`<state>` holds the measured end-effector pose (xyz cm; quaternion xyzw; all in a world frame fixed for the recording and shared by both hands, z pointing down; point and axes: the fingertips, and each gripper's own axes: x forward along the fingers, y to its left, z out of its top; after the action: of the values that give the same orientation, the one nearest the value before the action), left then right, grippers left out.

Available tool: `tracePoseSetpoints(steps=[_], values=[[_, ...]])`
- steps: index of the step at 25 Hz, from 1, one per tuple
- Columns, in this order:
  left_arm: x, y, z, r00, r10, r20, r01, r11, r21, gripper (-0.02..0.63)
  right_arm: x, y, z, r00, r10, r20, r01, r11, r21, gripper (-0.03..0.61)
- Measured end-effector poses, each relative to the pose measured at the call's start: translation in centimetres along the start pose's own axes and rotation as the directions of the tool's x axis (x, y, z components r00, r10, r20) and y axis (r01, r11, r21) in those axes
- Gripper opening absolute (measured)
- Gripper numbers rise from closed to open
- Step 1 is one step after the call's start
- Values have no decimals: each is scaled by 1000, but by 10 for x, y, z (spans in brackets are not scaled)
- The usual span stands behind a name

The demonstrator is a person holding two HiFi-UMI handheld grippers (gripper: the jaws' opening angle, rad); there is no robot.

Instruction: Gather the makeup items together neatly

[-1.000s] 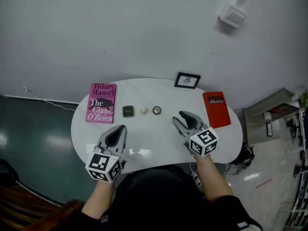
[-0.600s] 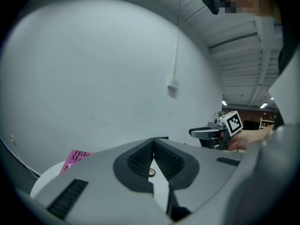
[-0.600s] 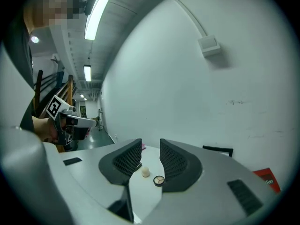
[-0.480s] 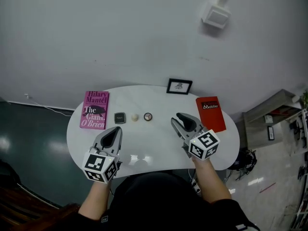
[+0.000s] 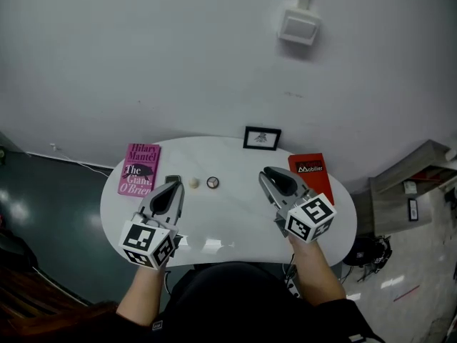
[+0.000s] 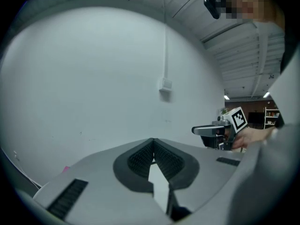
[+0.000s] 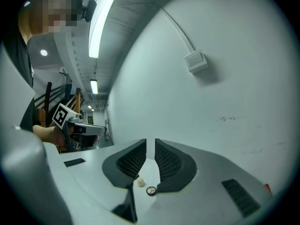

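Three small makeup items lie in a row on the white oval table (image 5: 235,213): a black square compact (image 5: 173,179), half hidden behind my left gripper, a cream round piece (image 5: 194,183) and a round compact (image 5: 213,183). The right gripper view shows the cream piece (image 7: 140,183) and round compact (image 7: 151,191) far below its jaws. My left gripper (image 5: 169,195) hovers over the table's left front, pads meeting at the tip (image 6: 153,140), nothing held. My right gripper (image 5: 277,181) hangs right of the row; its jaws (image 7: 150,142) have just been closing, leaving a narrow empty gap.
A pink book (image 5: 139,168) lies at the table's left end and a red book (image 5: 310,174) at the right. A small black picture frame (image 5: 261,138) stands at the back edge by the wall. A white box (image 5: 298,27) is mounted on the wall above.
Both grippers have risen above the table, and the table looks smaller and farther. The right jaws have narrowed. The black compact is now partly hidden behind the left gripper.
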<state>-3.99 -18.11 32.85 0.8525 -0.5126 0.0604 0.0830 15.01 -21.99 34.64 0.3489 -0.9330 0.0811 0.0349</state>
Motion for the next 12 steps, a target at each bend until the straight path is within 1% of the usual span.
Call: tracePoseSetpoints(steps=[3,5,9,10,12], values=[[7,-12,21,999,-21,28,20,999,39,9,-7,4,21,999,31,28,-29,998,-54,57],[14,-14,36,999,-25,40,23,998,66,9,-12,8,40,996,53,67,-48,996,-77,49],[26,-23,63,997,-61,46,58,996,63,9,-24,23,85,975,117,189,-102,991,-86,38],[27,-25,68,996,-64,57,60,996,65,9,-26,25,95,970,124,211,-105,990,-96,37],[25,-26,77,995,-48,83,41,996,74,9,-30,30,109,964,118,236,-88,987,-136,35]])
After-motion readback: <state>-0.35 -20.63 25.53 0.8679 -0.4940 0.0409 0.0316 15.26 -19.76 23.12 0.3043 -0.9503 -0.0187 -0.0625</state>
